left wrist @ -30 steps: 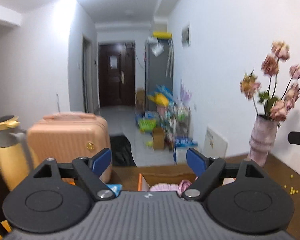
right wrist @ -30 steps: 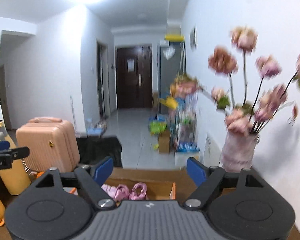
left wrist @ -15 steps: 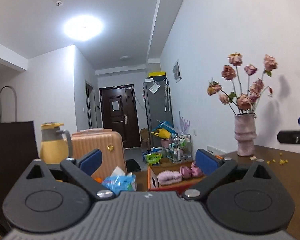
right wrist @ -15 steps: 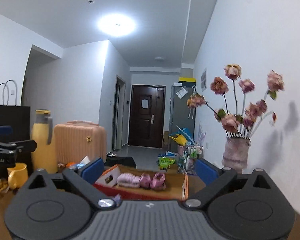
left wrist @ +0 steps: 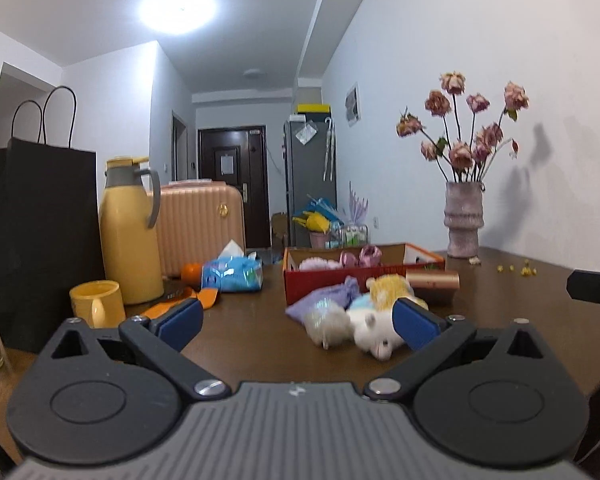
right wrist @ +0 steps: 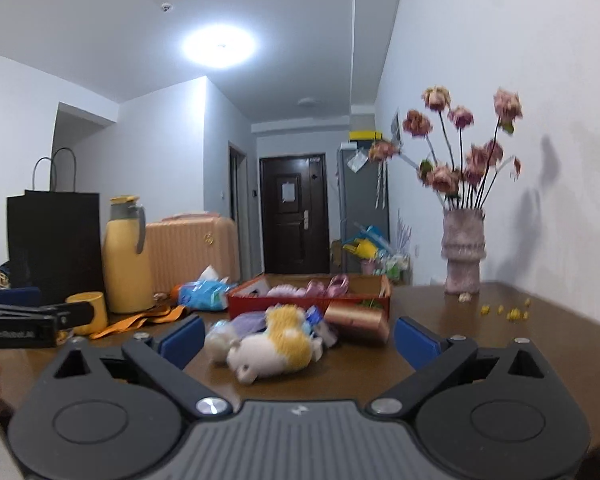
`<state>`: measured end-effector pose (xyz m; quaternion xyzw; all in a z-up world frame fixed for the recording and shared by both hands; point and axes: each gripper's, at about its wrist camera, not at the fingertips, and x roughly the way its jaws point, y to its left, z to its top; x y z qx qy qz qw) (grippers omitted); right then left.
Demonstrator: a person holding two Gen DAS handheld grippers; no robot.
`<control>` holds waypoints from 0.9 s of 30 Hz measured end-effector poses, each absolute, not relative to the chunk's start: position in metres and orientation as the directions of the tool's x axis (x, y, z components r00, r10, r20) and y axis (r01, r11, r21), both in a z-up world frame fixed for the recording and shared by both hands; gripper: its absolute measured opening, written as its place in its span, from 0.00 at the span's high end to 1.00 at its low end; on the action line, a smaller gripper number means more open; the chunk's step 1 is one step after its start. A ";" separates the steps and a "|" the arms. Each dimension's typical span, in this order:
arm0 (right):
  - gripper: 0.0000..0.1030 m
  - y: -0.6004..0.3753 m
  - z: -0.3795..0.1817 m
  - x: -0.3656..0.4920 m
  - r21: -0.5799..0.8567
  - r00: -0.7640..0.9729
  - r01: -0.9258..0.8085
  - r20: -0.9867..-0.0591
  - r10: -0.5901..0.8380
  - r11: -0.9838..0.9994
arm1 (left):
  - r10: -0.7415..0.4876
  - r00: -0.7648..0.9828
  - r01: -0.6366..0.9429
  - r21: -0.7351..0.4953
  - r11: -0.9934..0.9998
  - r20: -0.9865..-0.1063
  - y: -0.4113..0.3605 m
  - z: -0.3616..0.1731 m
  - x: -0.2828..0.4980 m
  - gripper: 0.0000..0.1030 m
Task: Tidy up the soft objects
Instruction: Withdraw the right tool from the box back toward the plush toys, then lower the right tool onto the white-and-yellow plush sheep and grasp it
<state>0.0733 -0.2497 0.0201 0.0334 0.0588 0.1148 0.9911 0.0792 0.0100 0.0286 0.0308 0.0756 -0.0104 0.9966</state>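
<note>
White-and-yellow plush toy (right wrist: 272, 346) lying lengthwise across lower centre of right wrist view, ahead of and between wide-open, empty right gripper (right wrist: 296, 338) fingers; left gripper (left wrist: 296, 320) equally spread, empty, toy toward its right finger.

The soft toys (left wrist: 364, 316) blur into one heap, their edges smeared; the white plush (right wrist: 268, 354) shows no clear shape. The left gripper's blue pad covers part of them. The black bag (left wrist: 36, 236) runs off the left edge.
</note>
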 end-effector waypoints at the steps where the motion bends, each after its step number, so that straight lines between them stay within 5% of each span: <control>1: 0.02 -0.250 0.017 0.073 0.084 0.966 -0.223 -0.115 0.231 0.971 | -0.016 0.987 0.026 0.058 0.998 -0.161 0.010 0.027 0.081 0.00; 15: 0.02 -0.240 0.001 0.160 0.197 0.907 -0.216 -0.321 0.271 0.956 | 0.022 0.957 -0.009 0.046 0.999 -0.288 0.015 0.008 0.151 0.00; 21: 0.02 -0.211 -0.021 0.257 0.378 0.816 -0.231 -0.426 0.390 0.897 | 0.051 0.946 -0.036 0.053 0.998 -0.320 0.024 0.003 0.191 0.00; 27: 0.02 -0.190 -0.049 0.331 0.599 0.806 0.013 -0.481 0.346 0.801 | 0.081 0.935 -0.062 0.066 0.996 -0.346 0.036 -0.003 0.218 0.00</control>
